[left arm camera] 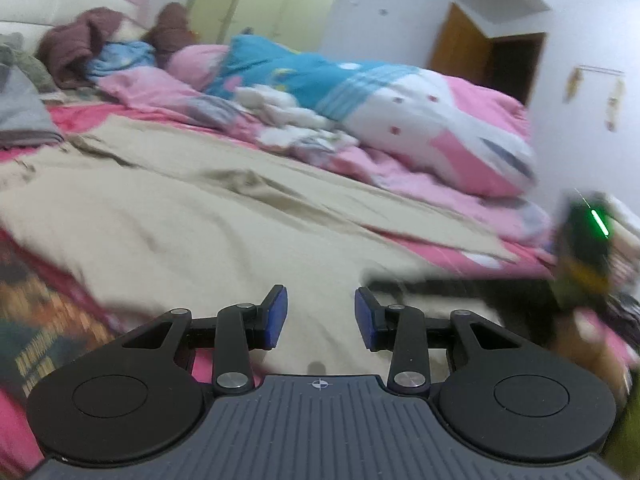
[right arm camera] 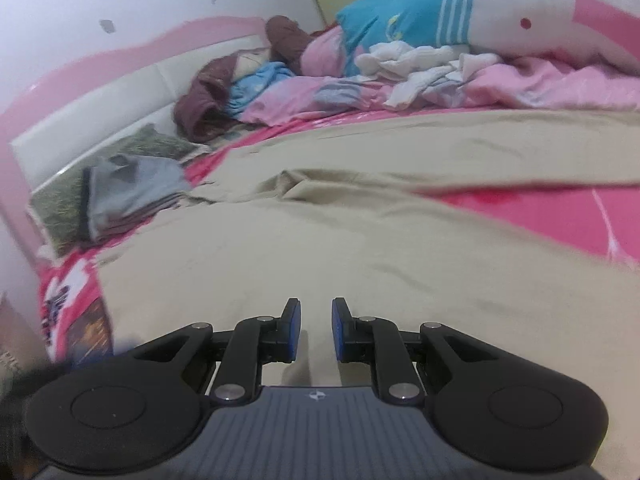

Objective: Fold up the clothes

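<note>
A large beige garment (left arm camera: 200,208) lies spread and wrinkled across the bed, with a long fold running over its middle (right arm camera: 340,184). My left gripper (left arm camera: 321,316) hovers over its near edge, blue pads (left arm camera: 278,316) well apart and nothing between them. My right gripper (right arm camera: 316,330) is low over the same garment. Its pads (right arm camera: 295,330) stand a narrow gap apart, with flat beige cloth showing through the gap and none pinched. A dark, blurred device with a green light (left arm camera: 588,240) shows at the right edge of the left wrist view.
A folded grey garment (right arm camera: 132,192) rests on a green cloth by the white headboard (right arm camera: 100,108). Brown clothes (right arm camera: 204,104), white clothes (right arm camera: 420,64) and a pink and blue quilt (left arm camera: 360,92) are heaped along the far side. Pink sheet (right arm camera: 560,216) shows to the right.
</note>
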`<state>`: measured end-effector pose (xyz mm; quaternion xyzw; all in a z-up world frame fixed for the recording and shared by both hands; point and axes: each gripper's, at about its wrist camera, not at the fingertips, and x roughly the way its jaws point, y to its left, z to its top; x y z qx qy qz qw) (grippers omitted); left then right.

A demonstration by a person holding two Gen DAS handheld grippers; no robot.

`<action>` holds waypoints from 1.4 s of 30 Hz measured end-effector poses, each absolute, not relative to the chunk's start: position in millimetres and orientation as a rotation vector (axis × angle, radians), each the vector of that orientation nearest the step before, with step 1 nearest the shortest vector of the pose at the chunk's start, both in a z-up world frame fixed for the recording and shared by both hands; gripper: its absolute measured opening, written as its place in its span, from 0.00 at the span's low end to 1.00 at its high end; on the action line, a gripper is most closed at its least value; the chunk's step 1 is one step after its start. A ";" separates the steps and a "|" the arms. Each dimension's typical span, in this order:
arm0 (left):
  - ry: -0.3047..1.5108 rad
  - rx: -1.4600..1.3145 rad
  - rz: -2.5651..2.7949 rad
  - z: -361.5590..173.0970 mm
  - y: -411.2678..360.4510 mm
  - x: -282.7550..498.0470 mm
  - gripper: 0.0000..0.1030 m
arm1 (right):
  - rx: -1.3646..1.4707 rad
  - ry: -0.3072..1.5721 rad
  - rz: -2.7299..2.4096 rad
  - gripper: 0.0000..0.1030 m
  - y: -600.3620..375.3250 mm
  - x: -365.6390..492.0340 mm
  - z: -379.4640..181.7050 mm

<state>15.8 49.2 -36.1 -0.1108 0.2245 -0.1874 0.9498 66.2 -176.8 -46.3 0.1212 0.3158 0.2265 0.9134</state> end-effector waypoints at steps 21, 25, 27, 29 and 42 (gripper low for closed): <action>0.551 0.048 -0.213 -56.0 35.2 -16.5 0.35 | 0.205 0.720 0.654 0.16 -106.5 118.0 -21.4; 0.523 -0.058 -0.266 -51.5 59.3 -24.5 0.35 | 0.075 0.761 0.675 0.16 -61.8 128.0 -42.9; 0.504 -0.133 -0.294 -45.3 78.8 -33.2 0.35 | 0.019 0.734 0.735 0.16 -55.5 110.0 -40.0; 0.479 -0.212 -0.291 -33.3 108.5 -39.4 0.35 | 0.024 0.769 0.844 0.14 -53.8 93.7 -34.4; 0.623 -0.563 0.091 -31.3 305.1 98.3 0.36 | -0.082 0.727 0.894 0.14 -20.6 105.3 -36.8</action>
